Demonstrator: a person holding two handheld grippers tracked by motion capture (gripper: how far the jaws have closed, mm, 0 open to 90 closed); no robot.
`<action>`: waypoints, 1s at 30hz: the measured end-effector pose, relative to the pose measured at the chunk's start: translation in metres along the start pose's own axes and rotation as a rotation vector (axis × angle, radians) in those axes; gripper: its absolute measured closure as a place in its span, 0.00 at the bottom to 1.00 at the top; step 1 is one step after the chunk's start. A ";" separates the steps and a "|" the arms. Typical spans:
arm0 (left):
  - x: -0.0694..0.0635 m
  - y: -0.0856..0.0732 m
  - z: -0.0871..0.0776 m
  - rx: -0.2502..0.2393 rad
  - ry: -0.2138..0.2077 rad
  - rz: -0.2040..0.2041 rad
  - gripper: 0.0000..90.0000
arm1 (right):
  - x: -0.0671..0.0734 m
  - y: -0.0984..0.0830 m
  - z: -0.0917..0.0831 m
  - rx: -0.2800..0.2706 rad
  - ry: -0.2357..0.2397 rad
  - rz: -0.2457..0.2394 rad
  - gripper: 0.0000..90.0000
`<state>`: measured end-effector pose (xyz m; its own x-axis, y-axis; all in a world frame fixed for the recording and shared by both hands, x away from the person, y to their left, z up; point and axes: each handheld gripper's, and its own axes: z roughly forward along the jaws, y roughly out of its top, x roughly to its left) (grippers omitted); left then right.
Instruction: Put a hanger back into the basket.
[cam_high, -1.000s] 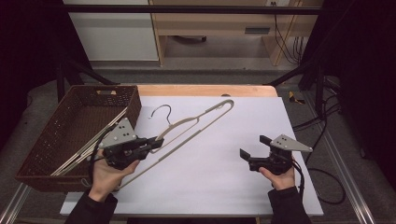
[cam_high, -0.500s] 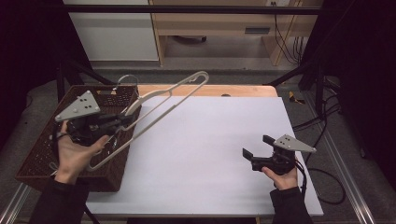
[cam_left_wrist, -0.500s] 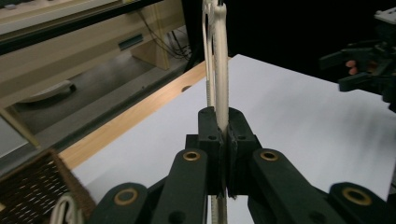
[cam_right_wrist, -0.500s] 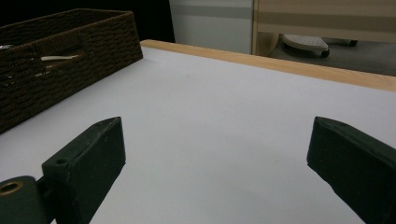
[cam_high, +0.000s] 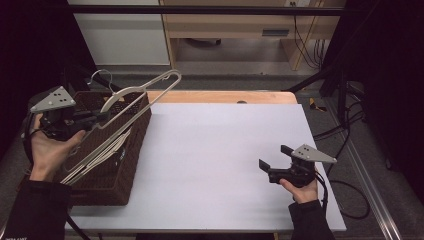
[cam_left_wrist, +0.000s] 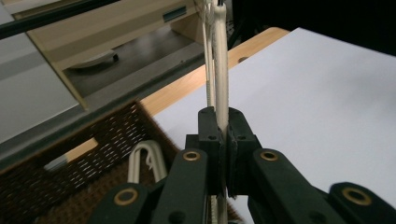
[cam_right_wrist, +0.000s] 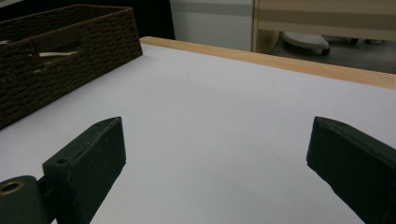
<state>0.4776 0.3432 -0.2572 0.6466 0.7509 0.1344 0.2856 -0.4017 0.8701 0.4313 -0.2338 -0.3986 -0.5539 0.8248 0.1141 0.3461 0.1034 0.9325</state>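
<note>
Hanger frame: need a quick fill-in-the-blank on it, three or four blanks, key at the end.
1. The left tongs are shut on a white ____.
2. The hanger is held above the brown woven ____ at the table's left edge.
3. The right tongs are ____, with nothing between them.
4. More white hangers lie ____ the basket.

Missing words: hanger; basket; open; inside

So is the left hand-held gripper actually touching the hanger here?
Touching: in the left gripper view, the left hand-held gripper has its jaws clamped on the hanger bar.
</note>
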 end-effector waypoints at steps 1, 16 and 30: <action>0.005 -0.003 -0.001 0.003 0.007 -0.003 0.96 | 0.000 0.000 0.000 -0.001 0.000 -0.001 0.06; 0.054 -0.061 -0.016 0.078 0.131 0.007 0.96 | 0.000 0.000 0.001 0.002 -0.002 -0.005 0.06; 0.060 -0.107 -0.006 0.207 0.177 0.035 0.96 | 0.002 -0.001 0.004 0.013 -0.003 -0.004 0.06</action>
<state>0.4809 0.4344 -0.3395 0.5303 0.8071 0.2596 0.4154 -0.5143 0.7503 0.4328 -0.2305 -0.4008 -0.5535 0.8257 0.1091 0.3538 0.1145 0.9283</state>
